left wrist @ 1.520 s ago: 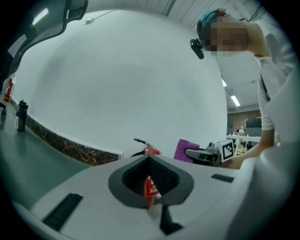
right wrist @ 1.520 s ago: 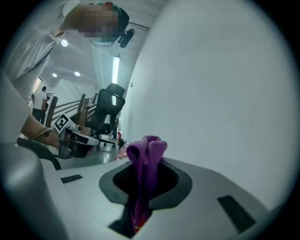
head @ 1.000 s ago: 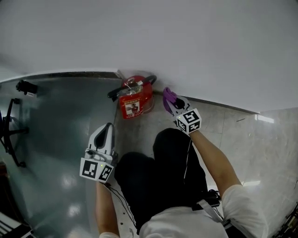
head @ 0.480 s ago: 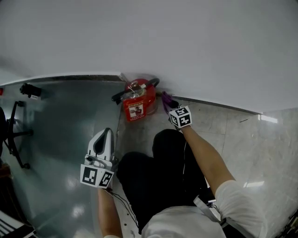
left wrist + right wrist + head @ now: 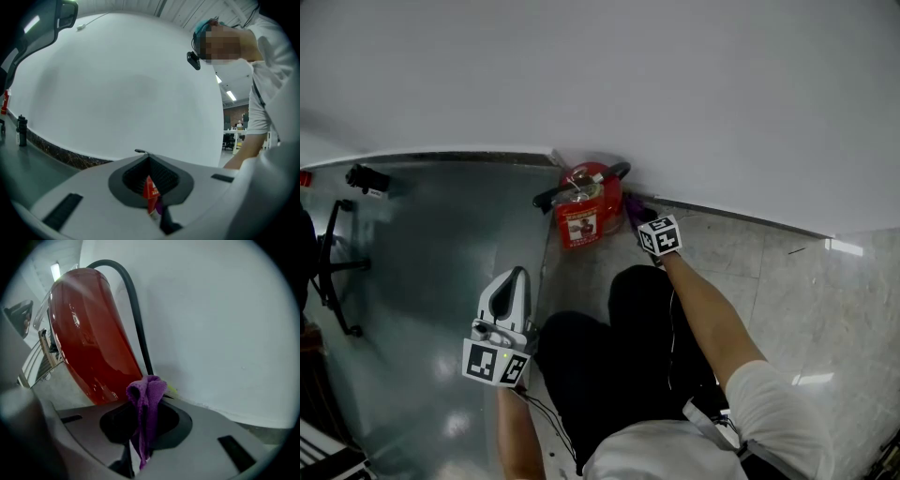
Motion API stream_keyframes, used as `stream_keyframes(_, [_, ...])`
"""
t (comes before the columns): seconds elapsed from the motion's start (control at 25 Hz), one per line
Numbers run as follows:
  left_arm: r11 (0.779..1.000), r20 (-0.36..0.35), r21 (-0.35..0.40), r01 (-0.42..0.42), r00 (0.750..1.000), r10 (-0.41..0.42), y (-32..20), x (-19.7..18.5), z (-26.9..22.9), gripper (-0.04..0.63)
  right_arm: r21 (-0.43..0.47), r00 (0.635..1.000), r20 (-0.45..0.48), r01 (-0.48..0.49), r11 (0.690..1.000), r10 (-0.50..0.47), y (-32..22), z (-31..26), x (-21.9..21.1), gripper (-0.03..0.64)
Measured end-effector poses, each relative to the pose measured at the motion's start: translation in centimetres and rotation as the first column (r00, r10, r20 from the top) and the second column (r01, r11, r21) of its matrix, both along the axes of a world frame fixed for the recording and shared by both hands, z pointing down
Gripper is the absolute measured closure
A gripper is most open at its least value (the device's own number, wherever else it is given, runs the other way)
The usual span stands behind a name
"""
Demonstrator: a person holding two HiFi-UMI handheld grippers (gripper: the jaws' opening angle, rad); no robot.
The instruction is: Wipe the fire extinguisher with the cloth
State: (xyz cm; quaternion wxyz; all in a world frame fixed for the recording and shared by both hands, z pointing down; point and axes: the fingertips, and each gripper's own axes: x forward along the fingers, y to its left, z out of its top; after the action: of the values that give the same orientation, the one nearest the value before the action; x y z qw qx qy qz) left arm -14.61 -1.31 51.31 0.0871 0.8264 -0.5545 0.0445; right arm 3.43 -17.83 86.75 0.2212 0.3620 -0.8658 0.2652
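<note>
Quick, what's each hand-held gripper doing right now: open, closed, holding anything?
Left hand-held gripper: closed, holding nothing.
Right hand-held gripper: closed on the purple cloth, beside the fire extinguisher.

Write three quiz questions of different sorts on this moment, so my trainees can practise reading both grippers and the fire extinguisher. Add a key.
1. Multiple choice: what is clamped in the right gripper?
A. a purple cloth
B. a yellow sponge
C. nothing
2. True or false: the left gripper is touching the fire extinguisher.
3. Fill in the missing word: the red fire extinguisher stands on the floor, close against the white ____.

Key: 1 A. 2 false: the left gripper hangs apart from it, jaws together and empty. 3 wall.
</note>
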Motion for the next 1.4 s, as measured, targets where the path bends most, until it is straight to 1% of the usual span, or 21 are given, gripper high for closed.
stream_keyframes(0.2, [1.0,0.014,0.002,0.003,1.0,-0.003,0.5,-0.3,-0.3,0.591,-0.028,0.999,0.029,0.015,1.0,-0.014,0.2,0.3,-1.1,0.56])
stream_keyframes(0.32, [1.0,0.021,0.003,-0.003,1.0,0.003,0.5,-0.3,-0.2,0.591,-0.033,0.997,0.069,0.029,0.999,-0.027,0.5,-0.2,-1.1,0.56])
stream_keyframes(0.44, [1.0,0.031,0.003,-0.011,0.999,0.011,0.4,0.0,0.2,0.591,-0.034,0.991,0.121,0.064,0.997,-0.06,1.2,-1.1,-1.1,0.56])
stream_keyframes(0.56, [1.0,-0.007,0.008,-0.01,1.0,0.01,0.2,0.2,0.1,0.591,-0.026,0.978,0.187,0.097,0.995,-0.09,2.0,-2.5,-1.2,0.56])
stream_keyframes(0.68, [1.0,-0.019,0.014,-0.014,1.0,0.014,-0.2,0.5,0.0,0.591,0.014,0.968,0.23,0.103,0.995,-0.104,2.1,-4.6,-1.2,0.56])
stream_keyframes(0.76, [1.0,-0.022,0.016,-0.021,1.0,0.022,-0.5,0.8,0.0,0.591,0.052,0.966,0.234,0.104,0.993,-0.113,2.1,-6.1,-1.2,0.56])
stream_keyframes(0.92, [1.0,-0.03,0.017,-0.027,0.999,0.027,-1.1,1.2,0.2,0.591,0.149,0.974,0.179,0.115,0.982,-0.141,2.1,-8.7,-1.4,0.56])
stream_keyframes(1.0, [0.999,-0.039,0.015,-0.028,0.999,0.029,-1.4,1.3,0.3,0.591,0.178,0.973,0.169,0.126,0.976,-0.157,2.0,-10.0,-1.4,0.56])
stream_keyframes(1.12, [0.999,-0.034,0.007,-0.039,0.999,0.039,-1.8,1.7,0.7,0.591,0.197,0.966,0.195,0.129,0.972,-0.168,2.0,-12.1,-1.4,0.56])
stream_keyframes(1.4, [0.997,-0.028,0.002,-0.072,0.997,0.072,-2.1,2.8,0.6,0.591,0.262,0.947,0.274,0.096,0.96,-0.17,2.3,-18.2,-1.2,0.56])
